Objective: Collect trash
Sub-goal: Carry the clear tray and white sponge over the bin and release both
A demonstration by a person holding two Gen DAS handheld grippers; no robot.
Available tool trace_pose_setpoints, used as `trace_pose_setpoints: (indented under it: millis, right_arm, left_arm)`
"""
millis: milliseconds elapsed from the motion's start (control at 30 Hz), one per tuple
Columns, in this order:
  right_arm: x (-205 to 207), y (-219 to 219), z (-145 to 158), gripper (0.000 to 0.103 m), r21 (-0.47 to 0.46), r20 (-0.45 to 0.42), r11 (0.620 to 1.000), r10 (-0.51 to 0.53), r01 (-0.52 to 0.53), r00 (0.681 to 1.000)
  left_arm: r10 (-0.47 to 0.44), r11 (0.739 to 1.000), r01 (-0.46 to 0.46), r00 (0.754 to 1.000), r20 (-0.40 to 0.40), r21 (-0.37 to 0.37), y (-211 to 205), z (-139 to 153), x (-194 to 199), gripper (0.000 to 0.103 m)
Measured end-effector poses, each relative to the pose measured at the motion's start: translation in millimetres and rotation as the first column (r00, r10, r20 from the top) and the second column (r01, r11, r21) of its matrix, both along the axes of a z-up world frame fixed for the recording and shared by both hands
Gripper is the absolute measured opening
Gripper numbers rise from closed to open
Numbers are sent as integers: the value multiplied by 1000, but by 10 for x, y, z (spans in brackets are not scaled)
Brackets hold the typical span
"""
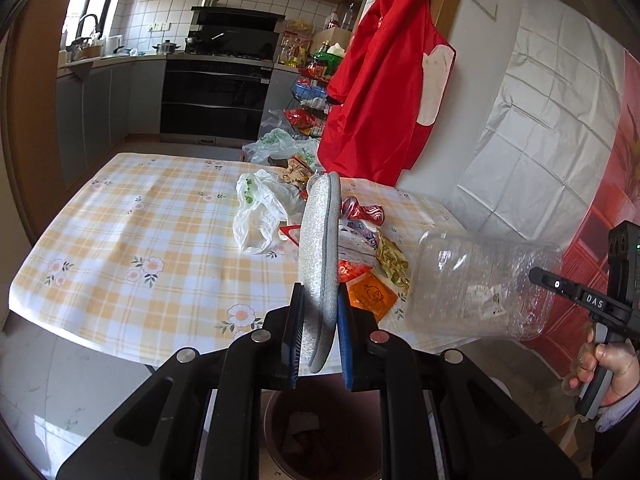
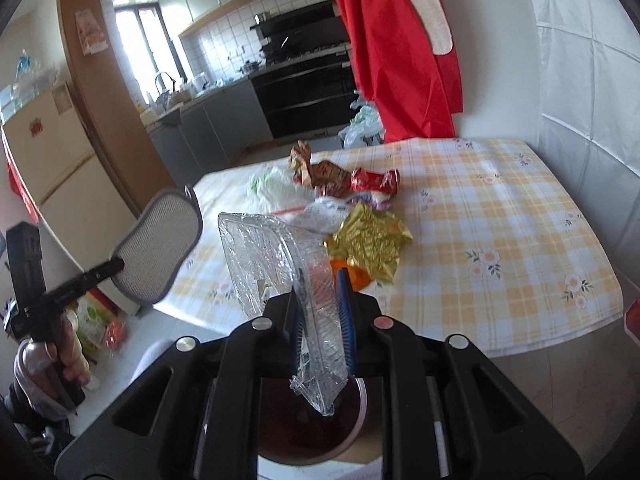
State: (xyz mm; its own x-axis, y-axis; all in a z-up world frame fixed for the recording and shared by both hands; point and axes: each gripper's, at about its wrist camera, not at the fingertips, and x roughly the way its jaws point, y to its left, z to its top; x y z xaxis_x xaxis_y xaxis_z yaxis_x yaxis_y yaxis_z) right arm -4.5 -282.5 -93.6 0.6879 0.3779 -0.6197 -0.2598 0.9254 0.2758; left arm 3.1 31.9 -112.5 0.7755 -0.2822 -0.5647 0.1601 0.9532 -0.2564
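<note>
My left claw (image 1: 320, 320) clamps a grey mesh pad (image 1: 318, 248) standing on edge at frame centre. My right claw (image 2: 320, 320) pinches a crumpled clear plastic bottle (image 2: 280, 264), its torn end hanging low over the brown bin (image 2: 352, 432). More wrappers (image 2: 368, 240) lie on the checked table (image 2: 500, 220) beyond.

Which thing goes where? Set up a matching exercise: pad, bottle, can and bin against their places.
1 grey pad
2 clear bottle
3 red can
4 bin

A on the table
B in the right gripper
C under both grippers, off the table
D in the left gripper

Pairs: 1-D, 2-B, 3-A, 4-C
</note>
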Motion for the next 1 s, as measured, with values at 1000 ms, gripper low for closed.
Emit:
trace_pose_setpoints:
  millis: [1000]
  right_arm:
    - [141, 718, -1094, 31, -31, -372, 970, 213, -241, 903]
  left_arm:
    - [16, 999, -19, 998, -56, -38, 60, -187, 43, 16]
